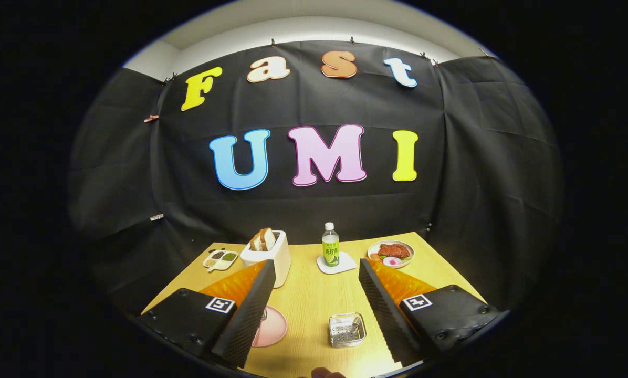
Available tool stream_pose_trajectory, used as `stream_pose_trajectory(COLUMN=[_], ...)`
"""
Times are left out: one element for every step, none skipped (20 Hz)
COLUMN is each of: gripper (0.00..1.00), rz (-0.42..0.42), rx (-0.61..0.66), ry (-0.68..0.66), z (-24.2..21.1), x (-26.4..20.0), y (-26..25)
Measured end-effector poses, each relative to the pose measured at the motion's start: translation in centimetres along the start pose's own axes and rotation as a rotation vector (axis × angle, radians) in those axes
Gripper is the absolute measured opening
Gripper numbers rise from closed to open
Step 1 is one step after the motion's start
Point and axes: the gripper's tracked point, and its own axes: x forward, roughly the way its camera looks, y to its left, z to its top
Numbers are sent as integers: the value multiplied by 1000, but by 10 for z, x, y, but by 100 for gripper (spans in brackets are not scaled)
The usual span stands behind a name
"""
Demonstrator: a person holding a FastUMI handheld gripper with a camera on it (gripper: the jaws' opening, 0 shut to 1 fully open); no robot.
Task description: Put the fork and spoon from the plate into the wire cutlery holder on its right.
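Hovering high above the table (314,299), the gripper (314,307) has its fingers spread wide with nothing between them. The pink plate (272,326) lies at about seven o'clock from the gap's middle, half hidden behind the left finger, and a sliver of metal cutlery (264,315) shows at the finger's edge; whether that sliver is the fork or the spoon cannot be told. The wire holder (347,329) sits to the plate's right, at about five o'clock, apart from the plate, and looks empty. By judgement, the fork and spoon are thin, stiff, light and smooth metal lying flat on a hard plate, so they would likely slip or spin if pinched near one end; the mid-handle, taken across its narrow width, looks the safest hold. The holder is shallow and looks light, so it could skid if a piece is pushed in rather than lowered. The table is a smooth, pale wood top, which offers little friction. Beyond the fingers, well apart from the plate, stand a white toaster (268,254) with bread at eleven o'clock, a small dish (220,259) to its left, a bottle (330,245) on a coaster (340,263) at twelve, and a food plate (391,252) at one o'clock. Black cloth closes the booth behind, under a pale ceiling.
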Motion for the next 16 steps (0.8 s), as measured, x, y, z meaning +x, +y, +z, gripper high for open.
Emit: stream_pose_trajectory(gripper=[99,99,99,99,99,100,100,99,99,99,100,99,99,99,100,99], rz=[-8,-13,-16,-24,-30,-36,-42,-47,-39,-30,-26,-24,-16,-5,-1,17], rx=[-11,-18,-22,-24,-24,-20,-15,-9,-4,-7,-15,-22,-25,-28,-34,-34], ry=[3,3,2,4,7,10,11,17,35,46,56,62,66,82,122,159], z=[-3,-5,-5,-6,-8,-9,-9,-10,-15,-18,-21,-23,-25,-30,-40,-51], x=[-1,-3,-4,-6,-6,-8,-8,-7,-7,-5,-2,0,3,7,11,15], y=[1,2,2,2,1,0,-2,-2,1,5,6,7,11,17,21,28])
